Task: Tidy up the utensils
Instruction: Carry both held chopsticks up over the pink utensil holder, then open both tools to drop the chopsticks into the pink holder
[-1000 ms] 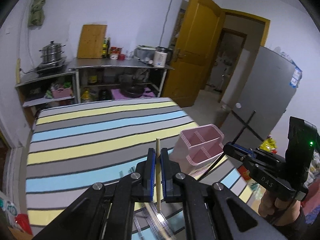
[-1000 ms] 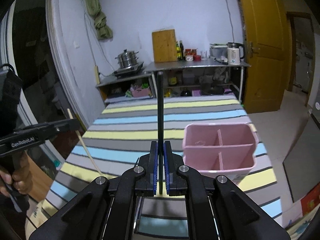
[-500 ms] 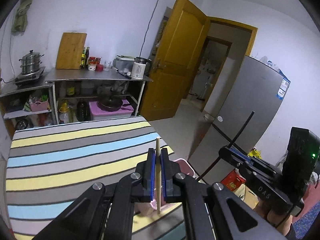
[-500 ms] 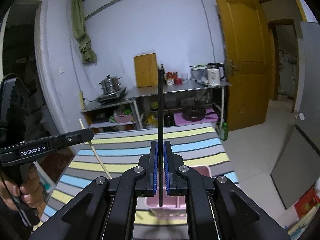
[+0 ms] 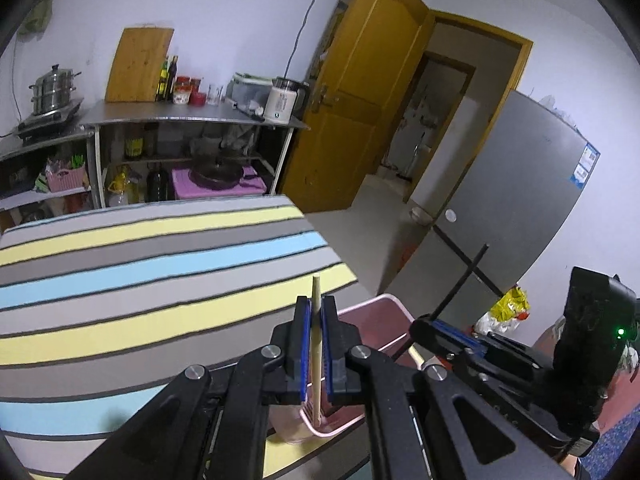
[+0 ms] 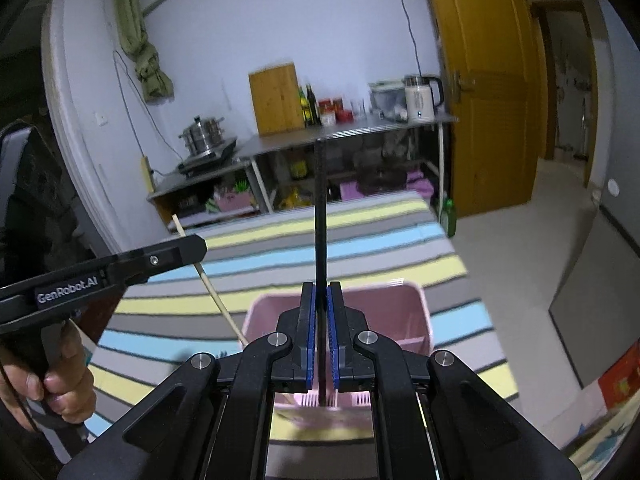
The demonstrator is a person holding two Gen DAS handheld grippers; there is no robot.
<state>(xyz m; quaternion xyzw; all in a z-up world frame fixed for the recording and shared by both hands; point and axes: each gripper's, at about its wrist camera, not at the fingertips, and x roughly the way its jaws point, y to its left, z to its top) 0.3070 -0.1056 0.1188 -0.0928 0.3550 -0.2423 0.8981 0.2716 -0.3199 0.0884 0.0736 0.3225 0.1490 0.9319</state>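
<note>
— Over the striped table [image 6: 360, 240], what do you count, left to right?

— Two grippers, two sticks, one holder. The left gripper [image 5: 316, 344] has its fingers pinching one pale wooden chopstick [image 5: 317, 352], whose lower end dips inside the pink holder [image 6: 416, 312].

— And on the right?

— The right gripper [image 6: 321, 336] has its fingers pressed on one black chopstick [image 6: 320, 216], standing upright above that same holder, near the table's right edge.
</note>
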